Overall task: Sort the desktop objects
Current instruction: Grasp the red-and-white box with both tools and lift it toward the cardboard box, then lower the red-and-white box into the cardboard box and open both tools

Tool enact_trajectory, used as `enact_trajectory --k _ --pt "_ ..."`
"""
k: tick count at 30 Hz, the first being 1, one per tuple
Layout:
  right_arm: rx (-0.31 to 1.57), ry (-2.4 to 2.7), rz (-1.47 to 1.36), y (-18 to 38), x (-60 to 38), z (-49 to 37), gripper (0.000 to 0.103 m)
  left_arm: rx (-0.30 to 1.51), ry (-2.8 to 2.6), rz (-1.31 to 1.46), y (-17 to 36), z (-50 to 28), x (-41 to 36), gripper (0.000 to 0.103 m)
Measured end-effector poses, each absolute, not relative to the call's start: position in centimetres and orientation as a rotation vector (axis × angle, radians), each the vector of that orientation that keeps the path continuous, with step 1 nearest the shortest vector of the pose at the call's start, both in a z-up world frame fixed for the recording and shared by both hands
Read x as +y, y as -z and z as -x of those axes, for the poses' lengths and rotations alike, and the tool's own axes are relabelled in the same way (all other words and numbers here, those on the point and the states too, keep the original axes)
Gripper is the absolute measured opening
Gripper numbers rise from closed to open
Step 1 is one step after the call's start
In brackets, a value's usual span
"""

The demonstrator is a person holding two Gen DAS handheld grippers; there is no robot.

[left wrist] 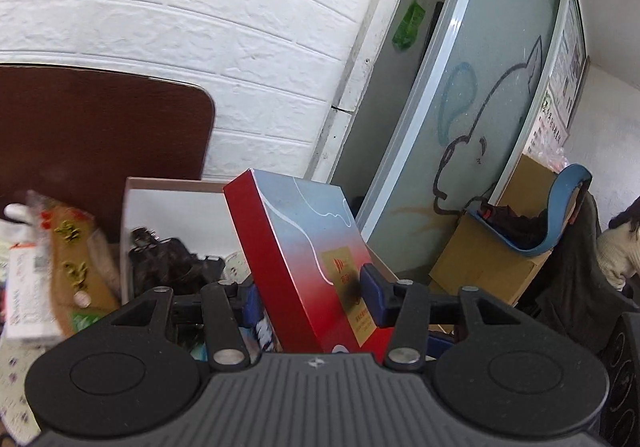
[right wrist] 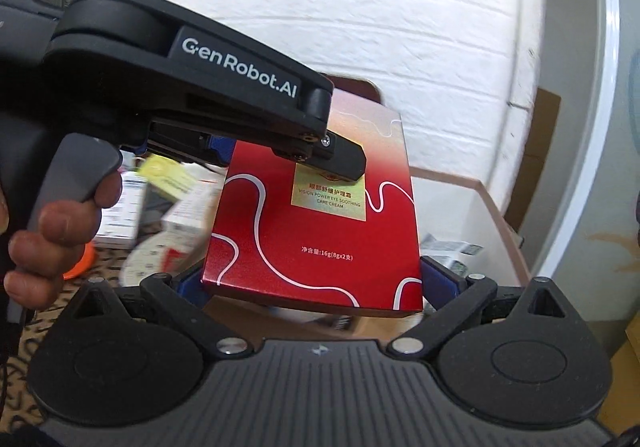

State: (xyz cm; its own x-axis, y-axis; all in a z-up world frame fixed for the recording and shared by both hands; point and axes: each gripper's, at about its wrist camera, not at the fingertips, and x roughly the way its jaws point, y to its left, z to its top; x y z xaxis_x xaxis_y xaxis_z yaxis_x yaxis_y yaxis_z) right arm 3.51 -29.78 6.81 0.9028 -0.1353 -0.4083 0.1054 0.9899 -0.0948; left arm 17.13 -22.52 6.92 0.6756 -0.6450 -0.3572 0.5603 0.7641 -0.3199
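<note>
Your left gripper (left wrist: 308,295) is clamped on the red box (left wrist: 316,267), one blue pad (left wrist: 370,283) pressed to its printed face and the other behind its red spine, so the box stands nearly upright and tilted between the fingers, lifted above the clutter; from your right wrist view that same left gripper (right wrist: 320,151) reaches in from the upper left, its black fingertip lying on the gold label of the red box (right wrist: 316,231), and your left hand (right wrist: 52,239) wraps the handle at the frame's left edge; your right gripper (right wrist: 308,287) has its blue pads at the box's two lower corners, the right pad seemingly against the edge, yet whether they press on it or merely flank it you cannot tell from these views; behind the box sits an open white carton (left wrist: 160,207) with dark items inside; to its left lie blurred packets and small boxes (left wrist: 48,267) on a patterned cloth; a white brick wall (left wrist: 200,27) rises behind, with a brown chair back (left wrist: 100,127) against it.
</note>
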Motion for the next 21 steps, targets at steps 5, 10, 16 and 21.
enact_trajectory --k 5,10,16,21 --pt "0.504 0.219 0.046 -6.6 -34.5 -8.4 0.099 0.505 0.638 0.221 -5.9 -21.9 -24.5 0.084" --pt "0.589 0.278 0.002 -5.6 -37.4 -9.8 0.1 0.583 0.593 0.276 -5.0 -22.4 -22.9 0.1" --pt "0.47 0.283 -0.067 -4.1 -34.9 -7.1 0.101 0.565 0.572 0.236 -4.5 -19.1 -21.4 0.103" --pt "0.376 0.278 -0.144 -5.7 -34.4 -1.5 0.101 0.545 0.556 0.24 -4.8 -15.6 -20.6 0.103"
